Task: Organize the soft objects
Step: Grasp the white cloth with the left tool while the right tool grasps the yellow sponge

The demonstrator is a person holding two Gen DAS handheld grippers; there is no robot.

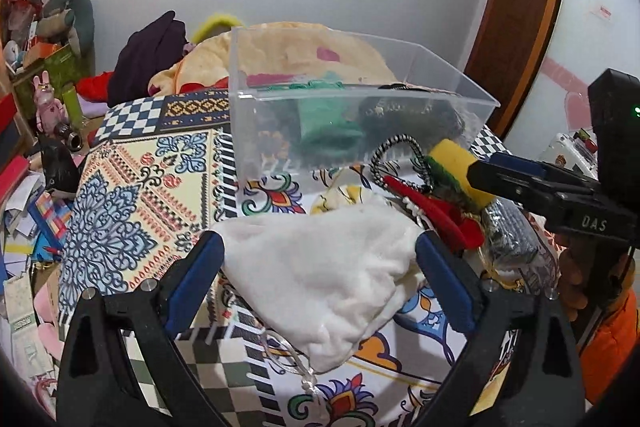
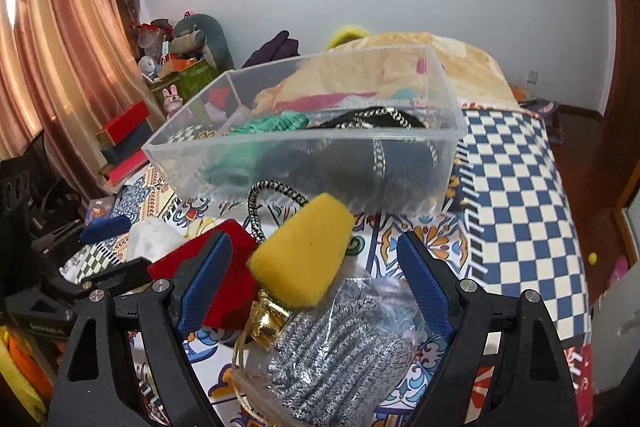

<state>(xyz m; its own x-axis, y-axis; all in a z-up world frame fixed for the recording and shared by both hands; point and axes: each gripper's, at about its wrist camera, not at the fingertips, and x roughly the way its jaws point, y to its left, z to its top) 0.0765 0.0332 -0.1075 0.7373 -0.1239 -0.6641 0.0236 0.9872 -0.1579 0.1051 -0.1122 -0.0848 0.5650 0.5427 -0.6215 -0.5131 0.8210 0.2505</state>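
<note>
A clear plastic bin (image 1: 400, 75) (image 2: 448, 99) stands on the patterned bedspread and holds a green knit item (image 1: 324, 119) (image 2: 240, 159) and a black item with gold trim (image 2: 360, 155). My left gripper (image 1: 320, 267) is open, its jaws on either side of a white cloth pouch (image 1: 328, 267) lying on the bed. My right gripper (image 2: 316, 267) is open over a yellow sponge (image 2: 304, 251) (image 1: 456, 167), a red felt piece (image 2: 236, 279) (image 1: 436, 215) and a grey knit item in a plastic bag (image 2: 340, 355). In the left wrist view the right gripper (image 1: 488, 175) shows beside the sponge.
A black-and-white cord loop (image 1: 400, 155) (image 2: 272, 199) lies in front of the bin. A beige blanket (image 2: 460, 63) is heaped behind it. Cluttered shelves and toys (image 1: 48, 75) stand at the left, a wooden door (image 1: 516, 7) at the right.
</note>
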